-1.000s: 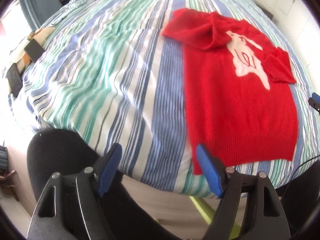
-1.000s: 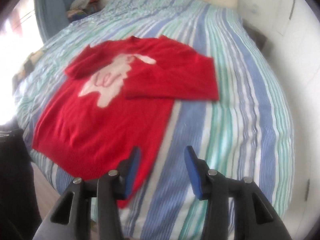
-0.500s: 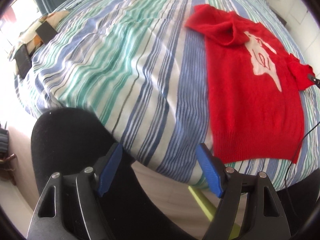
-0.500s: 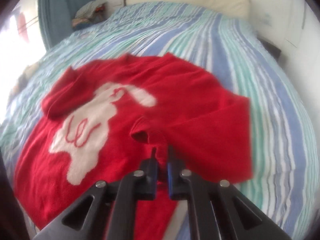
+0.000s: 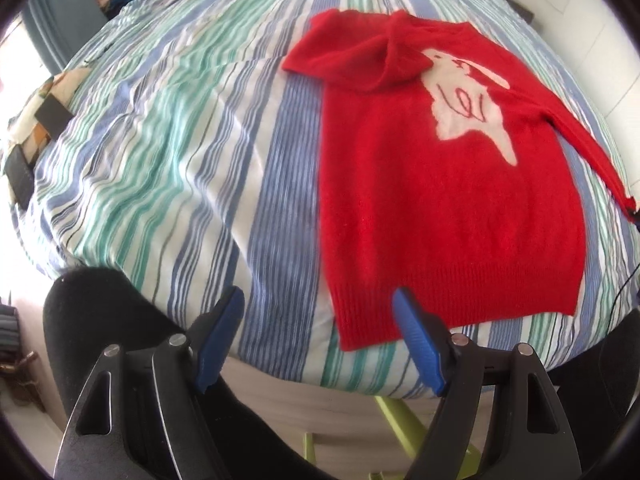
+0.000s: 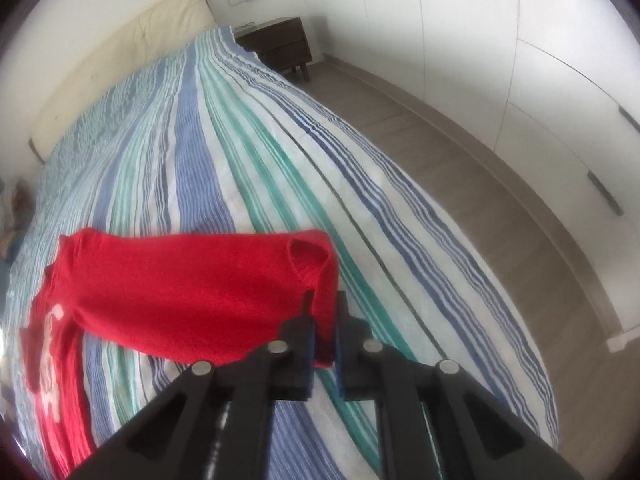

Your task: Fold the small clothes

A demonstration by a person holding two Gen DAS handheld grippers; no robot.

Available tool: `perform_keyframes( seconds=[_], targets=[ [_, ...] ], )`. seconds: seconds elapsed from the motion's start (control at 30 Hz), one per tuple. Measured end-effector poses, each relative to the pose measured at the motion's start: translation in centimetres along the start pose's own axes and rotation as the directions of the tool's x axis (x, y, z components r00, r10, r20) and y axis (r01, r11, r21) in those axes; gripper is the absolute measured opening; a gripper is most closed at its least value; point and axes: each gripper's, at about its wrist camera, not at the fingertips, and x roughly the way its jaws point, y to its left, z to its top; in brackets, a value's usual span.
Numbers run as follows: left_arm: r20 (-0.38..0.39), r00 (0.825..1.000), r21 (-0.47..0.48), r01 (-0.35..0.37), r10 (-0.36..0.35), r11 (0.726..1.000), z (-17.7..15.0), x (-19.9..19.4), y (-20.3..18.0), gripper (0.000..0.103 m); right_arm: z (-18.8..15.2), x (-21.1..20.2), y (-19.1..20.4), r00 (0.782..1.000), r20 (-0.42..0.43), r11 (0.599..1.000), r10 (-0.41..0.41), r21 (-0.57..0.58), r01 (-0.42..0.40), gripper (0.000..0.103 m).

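A red sweater (image 5: 440, 208) with a white figure on its front lies flat on the striped bed (image 5: 180, 140). Its left sleeve is folded in over the chest. My left gripper (image 5: 318, 296) hangs open over the bed's near edge, its right finger (image 5: 416, 340) above the hem's left corner and apart from it. My right gripper (image 6: 325, 312) is shut on the cuff (image 6: 320, 272) of the other sleeve (image 6: 192, 292). That sleeve is stretched out sideways above the bed, away from the sweater's body (image 6: 52, 360).
A dark nightstand (image 6: 276, 46) stands by the cream headboard (image 6: 120, 60). White wardrobe doors (image 6: 520, 60) and wood floor (image 6: 480, 184) run along the bed's right side. A person's black-clad leg (image 5: 100, 320) is at the near edge. Dark flat items (image 5: 52, 116) lie at the bed's left.
My right gripper closed on the sleeve's cuff and swung right, pulling that sleeve off the sweater's front and out to the side. The left gripper stayed open and shifted slightly along the bed's edge.
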Motion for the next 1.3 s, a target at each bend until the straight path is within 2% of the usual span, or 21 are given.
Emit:
perform_keyframes(
  seconds=[0.13,0.27,0.33,0.43,0.53,0.63,0.67,0.7,0.77,0.83,0.9,0.97,1.1,1.17,1.3],
  targets=[
    [-0.004,1.0,0.0,-0.03,0.03,1.0,-0.2,0.0,0.6,0.079,-1.3,1.9,-1.6,1.0,-0.021,0.996,0.02,0.091,-0.018,0.006],
    [-0.028,0.997,-0.017,-0.067,0.066,0.998,-0.7,0.7,1.8,0.079,-1.7,1.9,-2.9,0.997,-0.019,0.987,0.071,0.147,-0.067,0.006],
    [-0.036,0.996,-0.024,-0.08,0.079,0.997,-0.8,1.0,2.3,0.079,-1.8,1.4,-3.5,0.997,-0.009,0.983,0.083,0.165,-0.08,0.01],
    [-0.032,0.995,-0.025,-0.092,0.092,0.995,-0.3,1.1,2.8,0.079,-2.0,-0.1,-3.8,1.0,0.004,0.989,0.021,0.149,-0.022,0.017],
    [-0.004,0.995,-0.014,-0.099,0.099,0.995,1.0,0.9,2.8,0.079,-2.4,-2.0,-4.1,0.998,0.028,0.989,-0.055,0.138,0.05,0.019],
    [0.067,0.996,0.005,-0.067,0.066,0.998,3.9,0.0,2.4,0.079,-3.7,-4.7,-3.0,0.996,0.061,0.994,-0.061,0.093,0.055,0.021],
    [0.098,0.994,0.009,-0.049,0.048,0.999,5.1,-0.4,2.2,0.079,-4.3,-5.6,-2.0,0.996,0.073,0.998,-0.043,0.057,0.039,0.027],
    [0.128,0.991,0.014,-0.027,0.025,1.0,6.4,-0.8,2.0,0.08,-5.1,-6.4,-0.7,0.996,0.082,1.0,-0.021,0.016,0.02,0.035],
    [0.171,0.985,0.043,0.028,-0.035,0.999,9.3,-1.1,1.0,0.085,-6.9,-7.6,2.5,0.995,0.088,0.997,0.041,-0.068,-0.036,0.043],
    [0.199,0.977,0.095,0.063,-0.081,0.994,12.1,-0.9,-0.5,0.085,-9.1,-8.4,5.8,0.99,0.073,0.984,0.12,-0.144,-0.109,0.044],
    [0.187,0.973,0.176,0.103,-0.136,0.979,15.1,0.0,-2.3,0.085,-11.6,-8.6,9.0,0.982,0.044,0.963,0.182,-0.21,-0.169,0.044],
    [0.16,0.974,0.23,0.121,-0.16,0.966,18.1,1.5,-4.0,0.084,-14.0,-8.5,11.7,0.974,0.006,0.94,0.227,-0.263,-0.217,0.044],
    [0.078,0.986,0.261,0.124,-0.149,0.957,23.9,5.2,-6.6,0.076,-18.1,-7.9,14.8,0.965,-0.051,0.907,0.257,-0.331,-0.259,0.044],
    [0.04,0.991,0.273,0.11,-0.125,0.956,26.3,7.0,-7.6,0.076,-19.4,-7.6,15.5,0.961,-0.077,0.898,0.265,-0.343,-0.275,0.044],
    [-0.023,0.997,0.276,0.078,-0.074,0.958,29.0,10.5,-9.2,0.076,-20.5,-7.2,16.1,0.965,-0.086,0.886,0.249,-0.383,-0.262,0.044]
  ],
)
